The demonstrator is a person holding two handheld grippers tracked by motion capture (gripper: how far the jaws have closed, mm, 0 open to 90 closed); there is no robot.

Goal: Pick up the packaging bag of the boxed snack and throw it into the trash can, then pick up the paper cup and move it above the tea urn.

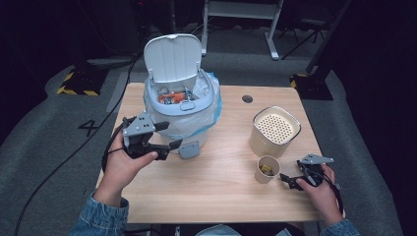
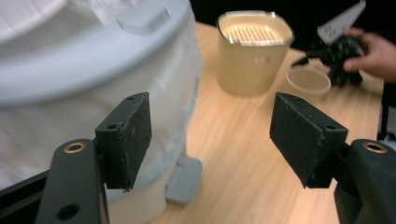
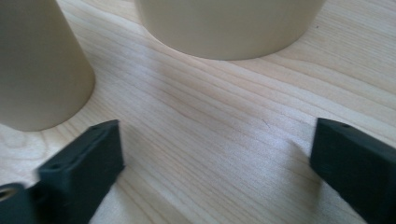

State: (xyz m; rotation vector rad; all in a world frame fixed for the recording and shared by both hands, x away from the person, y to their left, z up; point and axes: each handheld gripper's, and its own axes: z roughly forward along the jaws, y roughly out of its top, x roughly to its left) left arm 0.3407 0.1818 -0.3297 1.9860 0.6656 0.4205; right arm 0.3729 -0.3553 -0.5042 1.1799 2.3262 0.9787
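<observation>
Beside the bin (image 1: 182, 105), your left gripper (image 1: 169, 135) hangs with jaws wide and empty. Your right gripper (image 1: 286, 180) rests near the cup (image 1: 267, 169) on the table (image 1: 216, 187), jaws apart, gripping nothing.

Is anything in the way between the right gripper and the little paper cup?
Nothing visible. The right gripper sits with open jaws right beside the paper cup, with bare table between them. The tall beige container stands behind the cup.
</observation>
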